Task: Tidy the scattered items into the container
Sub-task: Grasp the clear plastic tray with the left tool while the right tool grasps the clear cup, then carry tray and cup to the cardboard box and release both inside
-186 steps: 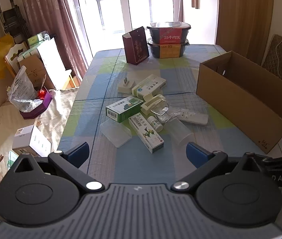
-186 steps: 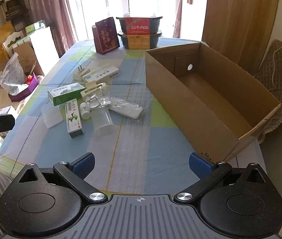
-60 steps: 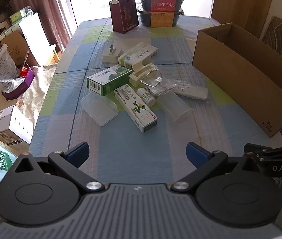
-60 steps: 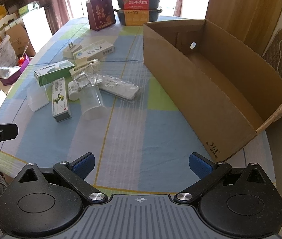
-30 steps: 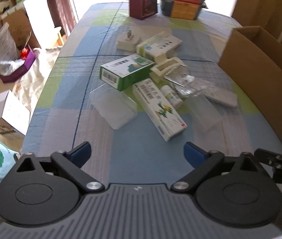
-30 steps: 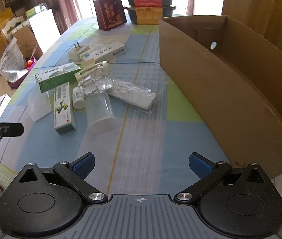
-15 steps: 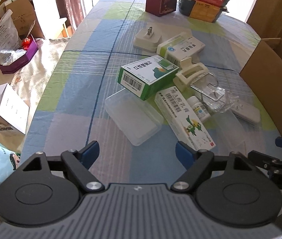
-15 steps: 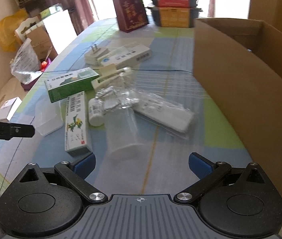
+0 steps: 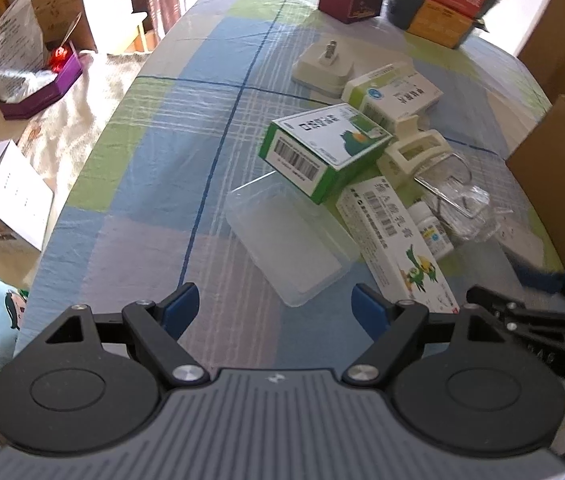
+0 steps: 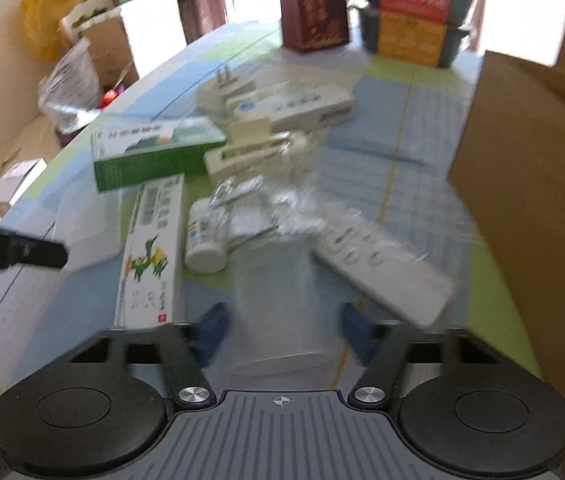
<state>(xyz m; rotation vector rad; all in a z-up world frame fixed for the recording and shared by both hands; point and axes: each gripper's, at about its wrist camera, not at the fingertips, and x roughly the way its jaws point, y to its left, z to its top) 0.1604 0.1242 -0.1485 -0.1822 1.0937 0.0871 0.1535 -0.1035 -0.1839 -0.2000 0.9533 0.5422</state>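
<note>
In the left wrist view, the left gripper [image 9: 274,304] is held wide open, empty, before the clear tray [image 9: 286,236]. In the right wrist view, the right gripper [image 10: 282,330] is spread, unclosed, around the clear cup [image 10: 282,304]; the cardboard box [image 10: 530,184] stands right. Risk: thin cup may buckle or slip.

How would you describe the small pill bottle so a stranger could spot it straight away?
On the checked tablecloth, find the pile left of the cardboard box. The pill bottle lies on its side beside the long white carton with green leaves. It is the pile's only round white item.
</note>
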